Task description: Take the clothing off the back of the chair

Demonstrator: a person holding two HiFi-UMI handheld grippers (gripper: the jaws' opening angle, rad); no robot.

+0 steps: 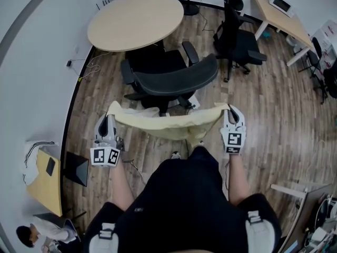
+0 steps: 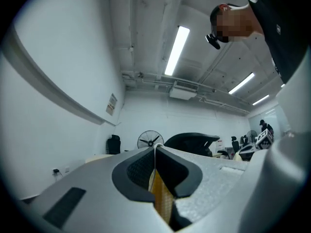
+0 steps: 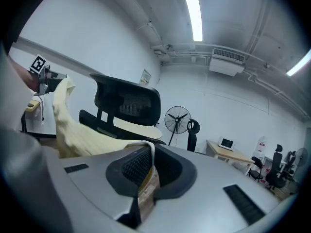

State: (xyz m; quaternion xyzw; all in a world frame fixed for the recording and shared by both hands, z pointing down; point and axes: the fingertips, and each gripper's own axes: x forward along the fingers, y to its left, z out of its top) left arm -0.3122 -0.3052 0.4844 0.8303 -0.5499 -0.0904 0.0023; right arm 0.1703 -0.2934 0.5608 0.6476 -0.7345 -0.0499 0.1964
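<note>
A pale yellow garment (image 1: 168, 123) hangs stretched between my two grippers, in front of the black mesh-backed office chair (image 1: 174, 78) and apart from its backrest. My left gripper (image 1: 111, 113) is shut on the garment's left corner; the cloth shows as a thin pale edge pinched between its pads (image 2: 155, 152). My right gripper (image 1: 230, 111) is shut on the right corner. In the right gripper view the garment (image 3: 77, 130) runs from its jaws off to the left, with the chair (image 3: 127, 103) behind it.
A round beige table (image 1: 136, 20) stands behind the chair. A second black chair (image 1: 237, 36) and a long desk (image 1: 279, 15) are at the right. A small wooden table (image 1: 45, 181) is by the left wall. A standing fan (image 3: 177, 123) is in the background.
</note>
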